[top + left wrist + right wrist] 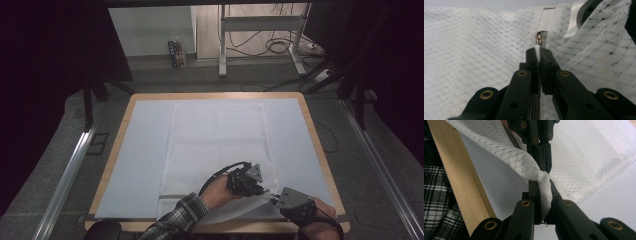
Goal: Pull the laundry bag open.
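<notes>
You're in a lab/test setup: wood-edged table (125, 117) w/ white cover, dark curtains, floor rails (65, 180), loose cables (270, 47) under a desk frame (260, 25) behind.

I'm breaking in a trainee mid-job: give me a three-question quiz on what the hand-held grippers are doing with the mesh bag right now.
1. True or false: the left hand-held gripper is shut on the white zipper pull of the mesh laundry bag.
2. What does the right hand-held gripper pinch? A) the wooden table edge B) a bunched fold of the bag's mesh C) the white strap
3. Fill in: the bag lies on a pale ______ that covers the table.

Key: 1 true: the jaws clamp the white tab just below the metal slider. 2 B. 3 mat.
</notes>
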`<state>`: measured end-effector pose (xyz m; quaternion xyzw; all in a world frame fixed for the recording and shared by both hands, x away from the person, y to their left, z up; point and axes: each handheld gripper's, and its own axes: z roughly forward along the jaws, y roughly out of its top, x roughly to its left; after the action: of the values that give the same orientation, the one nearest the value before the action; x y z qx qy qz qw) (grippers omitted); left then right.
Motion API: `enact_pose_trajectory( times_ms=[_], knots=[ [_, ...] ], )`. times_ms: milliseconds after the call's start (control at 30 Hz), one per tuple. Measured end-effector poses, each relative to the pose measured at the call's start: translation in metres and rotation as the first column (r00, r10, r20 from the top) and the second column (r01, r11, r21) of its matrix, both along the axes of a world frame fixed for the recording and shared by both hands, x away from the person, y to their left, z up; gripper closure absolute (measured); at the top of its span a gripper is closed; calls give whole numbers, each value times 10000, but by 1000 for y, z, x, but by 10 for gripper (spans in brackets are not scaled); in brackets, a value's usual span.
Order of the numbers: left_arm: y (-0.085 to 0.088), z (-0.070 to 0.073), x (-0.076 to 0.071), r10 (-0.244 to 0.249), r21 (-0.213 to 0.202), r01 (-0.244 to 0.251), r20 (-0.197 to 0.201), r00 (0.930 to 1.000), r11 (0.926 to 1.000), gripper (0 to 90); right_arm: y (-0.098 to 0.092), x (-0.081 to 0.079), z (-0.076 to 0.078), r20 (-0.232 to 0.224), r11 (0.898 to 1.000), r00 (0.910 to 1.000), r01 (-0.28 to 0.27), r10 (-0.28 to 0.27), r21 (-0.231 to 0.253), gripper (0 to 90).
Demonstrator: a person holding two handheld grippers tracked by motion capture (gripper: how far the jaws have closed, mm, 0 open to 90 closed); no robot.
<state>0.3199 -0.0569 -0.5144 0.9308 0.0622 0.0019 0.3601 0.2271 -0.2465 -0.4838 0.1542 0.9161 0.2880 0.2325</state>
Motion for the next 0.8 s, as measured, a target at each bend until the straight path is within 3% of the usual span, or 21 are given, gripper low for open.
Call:
enact_pose_trajectory(
  times_ms=[233, 267, 333, 533, 667, 800],
  knots=[
    [5, 5, -1, -52, -224, 52, 25, 10000, 9997, 871, -1, 1, 1, -96, 10000, 10000, 26, -25, 93, 831],
    [7, 7, 0, -71, -369, 69, -54, 10000, 9993, 871, -2, 3, 1, -122, 9996, 9998, 135, -133, 233, 751],
    [11, 9, 1, -22, -582, 9, -215, 9998, 9983, 871, -2, 3, 1, -50, 9995, 9998, 197, -195, 250, 680],
    [22, 15, 5, 130, -1116, -194, -580, 9982, 9936, 871, -2, 4, 2, 26, 9992, 9993, 367, -368, 167, 533],
    [27, 19, 7, 208, -1295, -291, -655, 9976, 9912, 871, -6, 5, 2, 41, 9984, 9985, 554, -554, -114, 446],
    [36, 23, 10, 412, -1467, -514, -723, 9965, 9878, 871, -13, 6, 2, -27, 9965, 9966, 819, -819, -169, 440]
  ],
)
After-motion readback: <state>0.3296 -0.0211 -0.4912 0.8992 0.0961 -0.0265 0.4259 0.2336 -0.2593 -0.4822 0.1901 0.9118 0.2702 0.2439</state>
